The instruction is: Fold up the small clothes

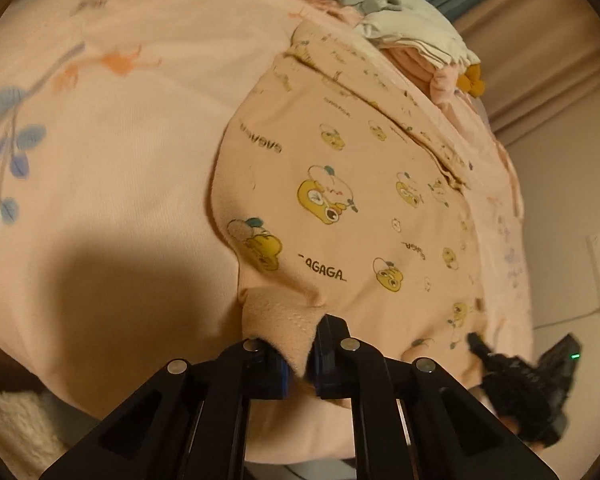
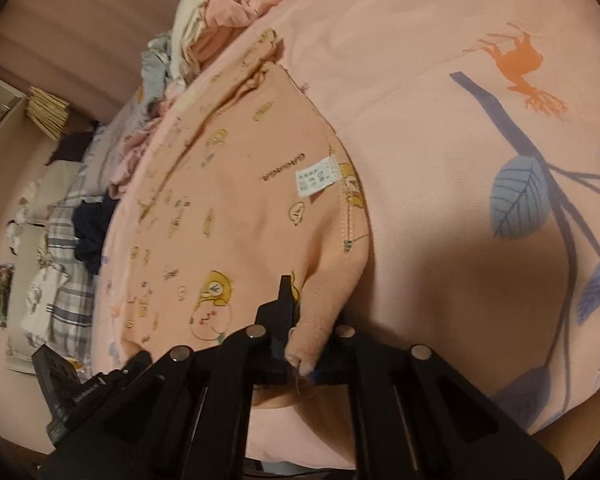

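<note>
Both corners grabbed: left tool (image 1: 300, 354) and right tool (image 2: 306, 344) clamped on the peach cartoon-print garment (image 1: 360, 200) near the bed's (image 1: 120, 160) edge. Next, probably lift evenly and fold over.

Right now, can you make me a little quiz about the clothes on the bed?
1. True or false: the left gripper is pinching the pink cartoon garment.
2. What is the right gripper clamped on? A) the white care tag B) the garment's edge C) the bedsheet
3. Fill in: beyond the garment sits a ____ of unfolded clothes.

Key: 1 true; 2 B; 3 pile.
</note>
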Available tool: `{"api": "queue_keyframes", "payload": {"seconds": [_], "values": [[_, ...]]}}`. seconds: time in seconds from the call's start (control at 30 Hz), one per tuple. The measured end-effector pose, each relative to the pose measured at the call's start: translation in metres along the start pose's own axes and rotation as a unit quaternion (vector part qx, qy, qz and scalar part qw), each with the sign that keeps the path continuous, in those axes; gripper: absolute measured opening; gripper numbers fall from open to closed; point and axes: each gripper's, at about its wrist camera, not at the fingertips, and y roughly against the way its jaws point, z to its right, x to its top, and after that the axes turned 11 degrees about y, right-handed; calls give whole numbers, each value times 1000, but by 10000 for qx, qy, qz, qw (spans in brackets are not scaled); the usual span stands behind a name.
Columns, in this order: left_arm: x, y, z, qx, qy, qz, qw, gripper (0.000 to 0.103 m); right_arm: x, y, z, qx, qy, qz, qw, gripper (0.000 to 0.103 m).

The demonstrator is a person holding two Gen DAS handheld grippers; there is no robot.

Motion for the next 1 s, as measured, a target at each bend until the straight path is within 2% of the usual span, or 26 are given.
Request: {"api": "queue_keyframes", "payload": {"seconds": [0.1,0.2,0.27,0.3,0.4,0.5,0.7,0.8,0.9,1.0], "values": [[3,6,14,26,-329,274,9991,7,5,8,0,227,-55,155,9996,6],[17,20,26,-277,-484,501,9972,7,23,24,-4,739,-171,402,9963,6],[33,27,32,-364,-463,656,9961,7,35,35,-11,770,-72,592,9952,6],[45,33,38,-334,-490,856,9946,7,45,40,-16,777,17,693,9946,6],[77,35,57,-251,-494,1139,9920,7,74,42,-29,858,173,814,9928,6],[114,27,71,-355,-391,1200,9914,7,106,35,-45,771,364,875,9925,6],[178,0,106,-186,-456,1525,9871,7,185,-4,-71,485,704,891,9923,6],[215,-32,125,-24,-535,1414,9885,7,225,-34,-73,269,760,715,9942,6],[249,-76,135,434,-631,1288,9887,7,259,-81,-63,-48,656,368,9972,6],[268,-112,138,666,-758,1143,9883,7,283,-124,-47,-204,513,53,9985,6]]}}
